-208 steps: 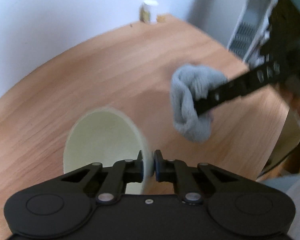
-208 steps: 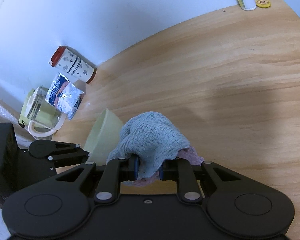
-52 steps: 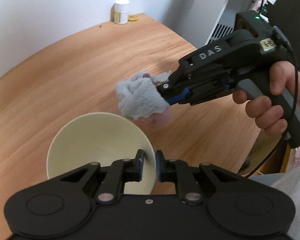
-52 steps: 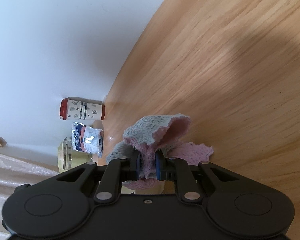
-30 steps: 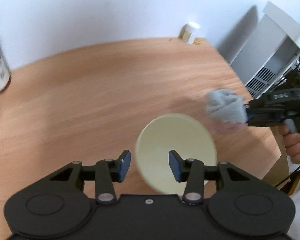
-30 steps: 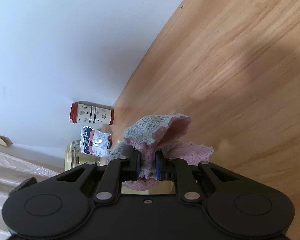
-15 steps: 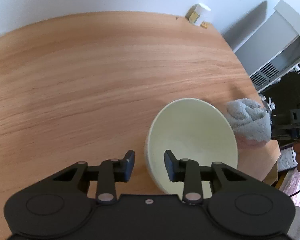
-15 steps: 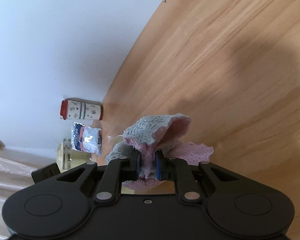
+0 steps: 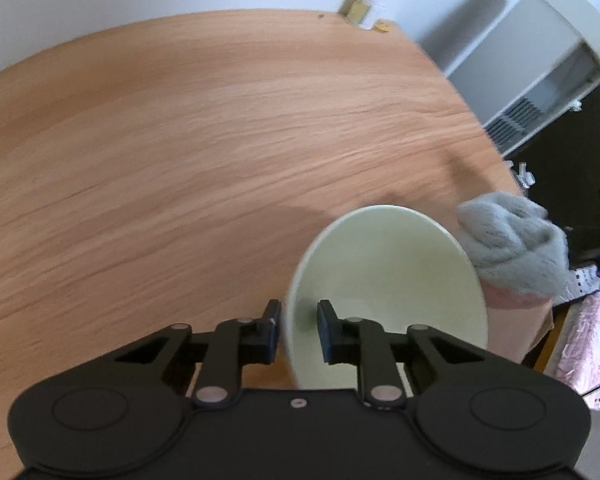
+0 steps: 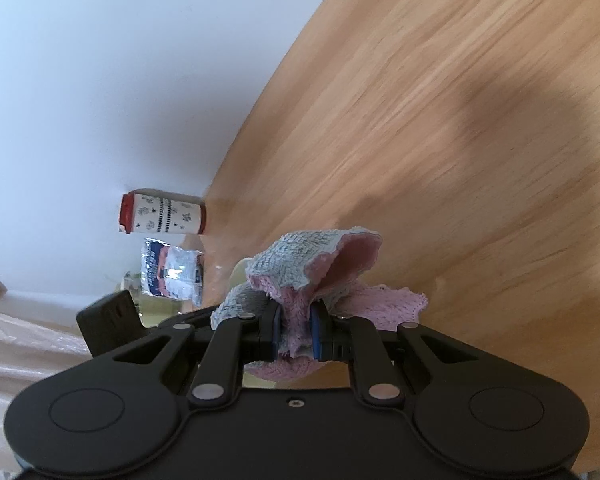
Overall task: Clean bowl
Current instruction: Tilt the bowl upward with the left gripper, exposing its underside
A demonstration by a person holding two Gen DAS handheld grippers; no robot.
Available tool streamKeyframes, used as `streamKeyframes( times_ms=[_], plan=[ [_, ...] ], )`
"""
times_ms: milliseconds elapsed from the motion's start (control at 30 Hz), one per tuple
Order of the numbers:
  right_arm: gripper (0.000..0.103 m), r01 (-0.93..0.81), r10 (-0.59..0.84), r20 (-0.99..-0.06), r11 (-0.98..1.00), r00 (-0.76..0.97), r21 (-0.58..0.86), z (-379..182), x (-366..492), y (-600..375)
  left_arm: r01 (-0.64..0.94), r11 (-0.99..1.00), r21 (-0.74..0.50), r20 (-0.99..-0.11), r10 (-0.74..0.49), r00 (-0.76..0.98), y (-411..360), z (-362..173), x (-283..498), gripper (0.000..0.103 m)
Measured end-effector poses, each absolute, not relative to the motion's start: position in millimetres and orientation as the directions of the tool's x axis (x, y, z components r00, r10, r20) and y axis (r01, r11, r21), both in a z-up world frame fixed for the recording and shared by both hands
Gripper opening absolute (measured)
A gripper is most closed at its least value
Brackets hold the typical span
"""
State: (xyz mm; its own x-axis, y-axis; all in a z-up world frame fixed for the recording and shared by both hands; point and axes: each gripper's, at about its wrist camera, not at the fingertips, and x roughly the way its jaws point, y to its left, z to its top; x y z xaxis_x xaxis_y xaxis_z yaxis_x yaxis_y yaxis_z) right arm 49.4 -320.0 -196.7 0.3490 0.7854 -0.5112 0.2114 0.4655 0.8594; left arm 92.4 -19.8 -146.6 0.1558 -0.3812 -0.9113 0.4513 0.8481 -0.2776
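The bowl (image 9: 388, 292), pale green, was seen on the wooden table (image 9: 180, 140) near its right edge, with its near rim passing between the two fingers of the left gripper (image 9: 298, 330). One finger was placed outside the rim and the other inside; the jaws had just been closing around it, and a narrow gap was still visible on each side, so the rim was not yet pinched. The right gripper (image 10: 294, 334) was closed tight on a cloth (image 10: 320, 264), grey on one face and pink on the other, which was bunched up above the pads. In the left view the cloth (image 9: 512, 248) was held just beside the bowl's right rim. Against the wall, a red-capped canister (image 10: 162, 214) and a foil packet (image 10: 172, 272) were seen, and a white jar (image 9: 370, 2) at the far corner.
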Motion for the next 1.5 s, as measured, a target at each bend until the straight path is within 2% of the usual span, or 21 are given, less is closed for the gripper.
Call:
streamKeyframes(
  times_ms=[233,300,467,600,800,967,1167,1333,1500],
  plan=[
    [0.017,0.215,0.788,-0.501,0.452,0.359,0.866,-201.9,44.4,-323.2,0.490,0.834,-0.254,-0.915,-0.371,0.158,-23.5,-141.4,91.6,0.021],
    [0.017,0.221,0.783,-0.503,0.451,0.366,0.864,-202.7,43.0,-325.0,0.483,0.834,-0.269,-0.908,-0.386,0.162,-20.5,-138.6,90.9,0.015],
    [0.017,0.222,0.773,-0.512,0.461,0.375,0.859,-197.7,42.6,-327.6,0.393,0.852,-0.348,-0.890,-0.431,0.147,-5.6,-137.7,94.4,0.009],
    [0.017,0.212,0.770,-0.523,0.478,0.366,0.852,-193.5,46.4,-328.0,0.264,0.885,-0.385,-0.879,-0.438,0.189,16.0,-139.4,92.0,0.010],
    [0.017,0.179,0.771,-0.532,0.502,0.351,0.846,-184.5,51.9,-320.6,0.022,0.864,-0.502,-0.835,-0.492,0.248,56.9,-142.6,82.7,0.013],
    [0.017,0.068,0.792,-0.531,0.538,0.301,0.840,-163.1,57.2,-295.4,-0.147,0.780,-0.608,-0.778,-0.549,0.305,88.7,-140.6,63.4,0.014],
    [0.017,0.085,0.820,-0.520,0.516,0.240,0.853,-170.8,62.4,-282.3,-0.206,0.739,-0.642,-0.751,-0.552,0.362,103.7,-134.1,53.6,0.014],
    [0.017,0.079,0.862,-0.452,0.447,0.228,0.891,-170.7,65.0,-280.4,-0.143,0.768,-0.624,-0.748,-0.535,0.393,101.8,-122.6,48.4,0.014],
    [0.017,0.058,0.849,-0.487,0.487,0.202,0.872,-176.7,68.7,-267.2,-0.107,0.783,-0.613,-0.750,-0.533,0.391,99.0,-118.3,46.4,0.014]
  ],
)
